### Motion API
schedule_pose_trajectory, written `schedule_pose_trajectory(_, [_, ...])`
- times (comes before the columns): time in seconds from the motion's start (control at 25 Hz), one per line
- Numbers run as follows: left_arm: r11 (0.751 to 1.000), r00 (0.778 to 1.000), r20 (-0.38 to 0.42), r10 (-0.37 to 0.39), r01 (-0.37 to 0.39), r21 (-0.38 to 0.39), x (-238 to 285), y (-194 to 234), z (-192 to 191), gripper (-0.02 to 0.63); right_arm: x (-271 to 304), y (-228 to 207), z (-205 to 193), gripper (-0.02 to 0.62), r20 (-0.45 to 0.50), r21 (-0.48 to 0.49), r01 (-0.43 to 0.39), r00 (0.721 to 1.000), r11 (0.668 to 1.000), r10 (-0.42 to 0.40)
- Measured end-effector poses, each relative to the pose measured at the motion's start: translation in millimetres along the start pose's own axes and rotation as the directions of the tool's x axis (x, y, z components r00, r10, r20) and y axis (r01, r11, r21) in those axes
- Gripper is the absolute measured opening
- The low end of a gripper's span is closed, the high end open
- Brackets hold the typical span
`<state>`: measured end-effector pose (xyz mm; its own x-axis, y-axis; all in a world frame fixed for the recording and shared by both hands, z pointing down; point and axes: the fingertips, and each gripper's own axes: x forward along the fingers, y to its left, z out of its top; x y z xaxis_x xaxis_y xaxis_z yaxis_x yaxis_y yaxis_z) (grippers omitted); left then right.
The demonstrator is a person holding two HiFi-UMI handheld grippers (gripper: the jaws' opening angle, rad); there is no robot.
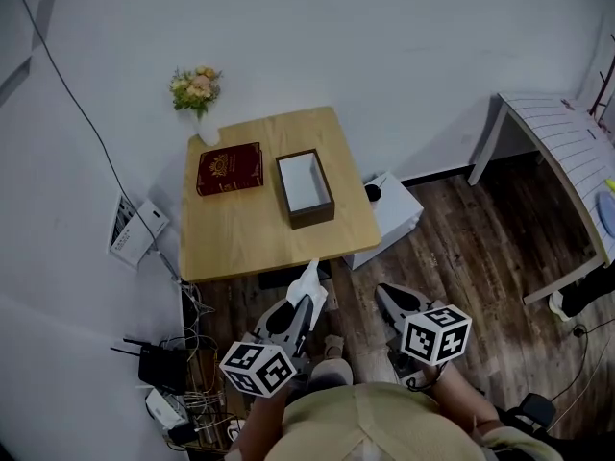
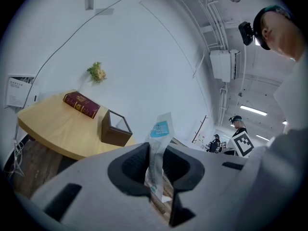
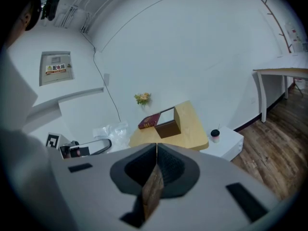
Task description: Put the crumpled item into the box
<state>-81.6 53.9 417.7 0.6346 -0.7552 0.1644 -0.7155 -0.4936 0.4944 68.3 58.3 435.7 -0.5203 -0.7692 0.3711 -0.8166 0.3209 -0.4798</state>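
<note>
White wall behind a small wooden table (image 1: 250,233); open box (image 1: 305,187) on it beside a red book (image 1: 230,169). Well short of the table, left gripper (image 2: 156,154) clamped on the crumpled wrapper (image 2: 159,128); right gripper (image 3: 156,150) closed, empty. Wrapper looks light, limp, springy; a lower-edge pinch seems enough.

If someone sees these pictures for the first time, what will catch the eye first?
First the wooden table by the white wall, with a red book, an open dark box and flowers at its far corner. Nearer the person, the left gripper is shut on a crumpled white wrapper, and the right gripper is shut and empty.
</note>
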Motion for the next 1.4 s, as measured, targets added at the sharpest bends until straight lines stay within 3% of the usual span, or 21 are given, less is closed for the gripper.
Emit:
schedule_pose_trajectory(0.28, [1.000,1.000,-0.004,-0.011,0.011,0.004,34,22,26,0.069,42,-2,30,0.029,-0.007,0.010,-0.016,1.000,1.000,0.016])
schedule_pose_trajectory(0.48, [0.998,1.000,-0.029,0.001,0.001,0.069,46,37,35,0.069,65,-2,40,0.029,-0.011,0.014,-0.016,1.000,1.000,0.016])
schedule_pose_trajectory(0.96, [0.999,1.000,-0.025,-0.012,0.013,0.039,62,76,59,0.069,121,4,59,0.029,-0.018,0.012,-0.011,1.000,1.000,0.012])
schedule_pose_trajectory(1.4, [0.997,0.999,-0.027,-0.046,0.048,0.065,83,92,78,0.069,149,4,75,0.029,-0.006,0.015,-0.006,1.000,1.000,0.006])
